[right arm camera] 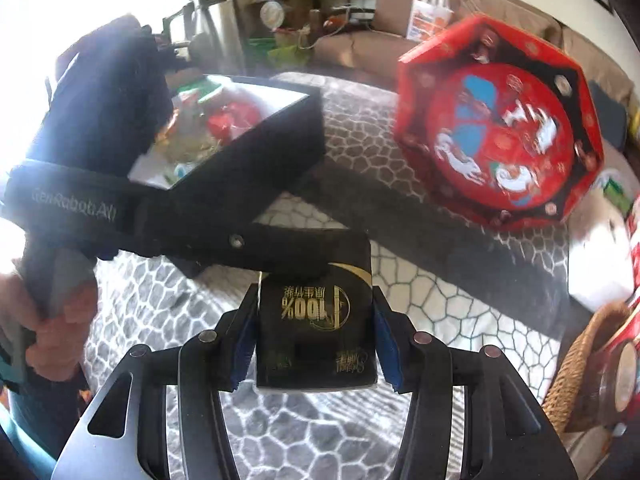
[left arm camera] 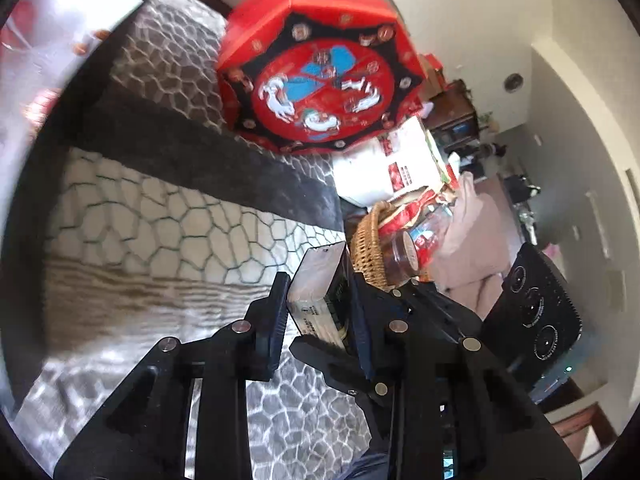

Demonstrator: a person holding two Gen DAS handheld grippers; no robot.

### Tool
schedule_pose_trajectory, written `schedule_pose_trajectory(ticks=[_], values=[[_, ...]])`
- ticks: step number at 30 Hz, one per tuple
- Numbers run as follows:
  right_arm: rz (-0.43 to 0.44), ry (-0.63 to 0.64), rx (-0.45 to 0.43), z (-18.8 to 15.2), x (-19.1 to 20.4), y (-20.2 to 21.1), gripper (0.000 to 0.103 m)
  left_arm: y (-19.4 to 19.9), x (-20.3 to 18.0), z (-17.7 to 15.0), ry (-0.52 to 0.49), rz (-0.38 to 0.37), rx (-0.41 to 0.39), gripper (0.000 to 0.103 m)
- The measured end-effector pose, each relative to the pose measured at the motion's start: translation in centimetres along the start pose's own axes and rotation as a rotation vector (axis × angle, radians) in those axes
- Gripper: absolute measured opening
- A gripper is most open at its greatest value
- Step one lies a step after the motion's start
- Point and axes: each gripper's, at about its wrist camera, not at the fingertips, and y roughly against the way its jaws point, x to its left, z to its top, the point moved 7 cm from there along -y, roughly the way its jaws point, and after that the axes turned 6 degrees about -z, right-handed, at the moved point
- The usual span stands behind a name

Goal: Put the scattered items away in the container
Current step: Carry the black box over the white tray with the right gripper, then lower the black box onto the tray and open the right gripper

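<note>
A cobble-patterned blanket (right arm camera: 420,280) with a dark band covers the surface under me. On it stands a big red octagonal box (right arm camera: 500,128), propped on edge, well beyond both my tools. To the left in the right wrist view sits the container (right arm camera: 248,160), a black box with a white lining, open, with red and green packets already inside. A wicker basket (left arm camera: 370,248) holding a jar stands at the blanket's edge, near my left tool.

My right hand-held gripper (right arm camera: 316,340) pinches a black carton (right arm camera: 316,320) with gold print, its pads pressed on both sides; the carton hangs above the blanket, short of the container. My left hand-held gripper (left arm camera: 320,300) clamps a smaller, narrow pack (left arm camera: 316,292), pale on one face and dark on another, between its pads.

In the right wrist view my left tool's black body (right arm camera: 140,216) crosses in front, between the carton and the container, with my fingers (right arm camera: 60,320) around its handle.
</note>
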Motion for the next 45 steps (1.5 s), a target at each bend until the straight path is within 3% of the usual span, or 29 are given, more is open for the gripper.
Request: schedule_pose_trajectory(ticks=[5,11,17,21,25,27,30,38,45], values=[[0.035,0.039,-0.043,3.3,3.9,2.2,0.053,6.3,-0.9,0.9,0.005,-0.024,-0.074,0.027],[0.126,0.089,-0.068,10.5,10.7,2.5,0.053,15.6,-0.4,4.6,-0.022,0.043,-0.16,0.026],[0.188,0.111,-0.014,17.2,17.2,-2.6,0.057,23.2,4.4,8.4,0.025,0.08,-0.225,0.024],[0.203,0.151,0.082,18.0,20.2,-7.8,0.054,23.5,8.9,9.2,0.058,0.179,-0.167,0.025],[0.104,0.201,0.26,16.1,19.6,-13.2,0.054,21.8,13.3,9.4,0.1,0.284,-0.098,0.031],[0.026,0.16,0.357,15.0,17.9,-15.7,0.054,21.6,15.3,9.3,0.144,0.324,-0.115,0.041],[-0.041,0.098,0.452,14.2,15.3,-18.3,0.054,21.8,17.2,9.3,0.191,0.329,-0.138,0.041],[-0.236,0.031,0.6,14.2,14.4,-21.6,0.054,24.4,16.2,8.9,0.094,0.44,-0.214,0.042],[-0.367,0.112,0.707,12.1,15.2,-25.0,0.054,27.0,15.3,8.6,0.083,0.425,-0.239,0.042]])
